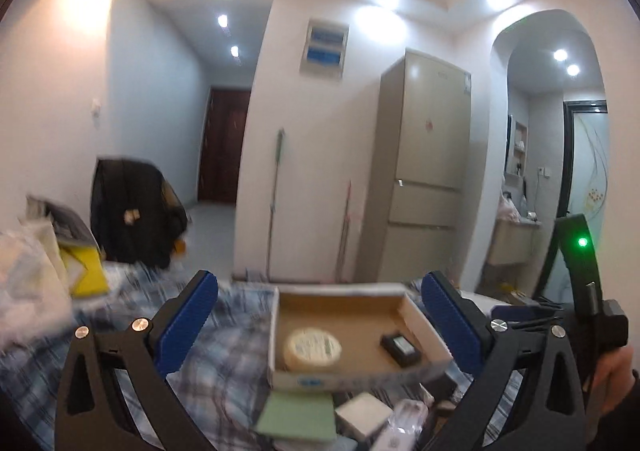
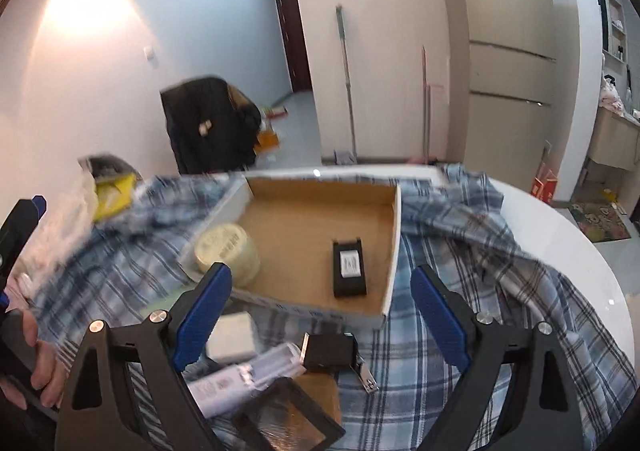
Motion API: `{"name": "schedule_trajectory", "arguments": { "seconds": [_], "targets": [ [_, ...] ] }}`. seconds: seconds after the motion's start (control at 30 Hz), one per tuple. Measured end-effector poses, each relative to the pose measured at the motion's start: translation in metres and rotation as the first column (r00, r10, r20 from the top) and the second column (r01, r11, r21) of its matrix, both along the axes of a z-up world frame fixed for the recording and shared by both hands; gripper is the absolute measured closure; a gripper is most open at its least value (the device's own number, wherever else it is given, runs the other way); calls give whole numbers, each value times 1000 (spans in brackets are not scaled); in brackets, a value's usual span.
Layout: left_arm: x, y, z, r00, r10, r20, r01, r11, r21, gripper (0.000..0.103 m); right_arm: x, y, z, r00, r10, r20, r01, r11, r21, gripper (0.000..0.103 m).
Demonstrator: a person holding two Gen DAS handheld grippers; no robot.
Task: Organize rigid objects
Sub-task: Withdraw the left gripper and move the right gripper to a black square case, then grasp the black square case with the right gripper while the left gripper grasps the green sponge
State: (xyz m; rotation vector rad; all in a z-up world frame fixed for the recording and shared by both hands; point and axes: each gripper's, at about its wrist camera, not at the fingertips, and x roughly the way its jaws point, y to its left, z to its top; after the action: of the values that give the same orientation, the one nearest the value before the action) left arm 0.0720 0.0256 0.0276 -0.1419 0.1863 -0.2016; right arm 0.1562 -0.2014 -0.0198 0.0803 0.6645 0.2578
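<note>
Black battery [image 2: 349,269] lengthwise in cardboard tray [image 2: 394,235]

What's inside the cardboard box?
Inside the open cardboard box: a round cream tin and a small black battery. The tin's base is hidden behind the box wall.

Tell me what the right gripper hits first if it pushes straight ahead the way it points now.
Probably the cardboard box: the open right gripper points at its near wall, and the black battery lies just past that inside. Depth is unclear, so it might clear the wall.
</note>
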Motion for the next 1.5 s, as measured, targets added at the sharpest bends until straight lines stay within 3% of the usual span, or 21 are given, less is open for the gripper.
{"name": "schedule_trajectory", "arguments": {
  "seconds": [0.07, 0.23, 0.33, 0.6, 0.87, 1.07, 1.17, 1.27, 1.5],
  "targets": [
    [3, -6, -8, 999, 16, -36, -17, 1000, -18, 0, 4, 1, -7, 999, 14, -38, -14, 1000, 5, 13],
    [8, -31, -19, 995, 103, -15, -100, 981, 166, 0, 12, 5, -26, 988, 73, -137, -69, 997, 36, 20],
    [9, -35, -27, 993, 120, 6, -119, 969, 219, 0, 14, 9, -36, 981, 82, -174, -78, 996, 33, 21],
    [28, -15, -34, 990, 103, -96, -91, 988, 127, 0, 28, 17, -58, 963, 54, -263, -69, 996, -51, 32],
    [23, -27, -35, 992, 106, -71, -91, 978, 188, 0, 35, 20, -73, 949, 43, -313, -63, 996, -55, 33],
    [28, -22, -36, 989, 108, -98, -91, 982, 166, 0, 43, 20, -90, 929, 28, -368, -47, 998, -43, 38],
    [28, -23, -36, 989, 106, -98, -88, 981, 172, 0, 44, 24, -90, 934, 21, -358, -50, 996, -72, 45],
    [28, -25, -37, 990, 100, -100, -82, 981, 175, 0, 42, 21, -87, 936, 11, -352, -41, 996, -77, 61],
    [30, -20, -37, 987, 111, -119, -91, 983, 156, 0, 45, 17, -85, 939, -5, -345, -33, 994, -105, 61]
  ]
}}
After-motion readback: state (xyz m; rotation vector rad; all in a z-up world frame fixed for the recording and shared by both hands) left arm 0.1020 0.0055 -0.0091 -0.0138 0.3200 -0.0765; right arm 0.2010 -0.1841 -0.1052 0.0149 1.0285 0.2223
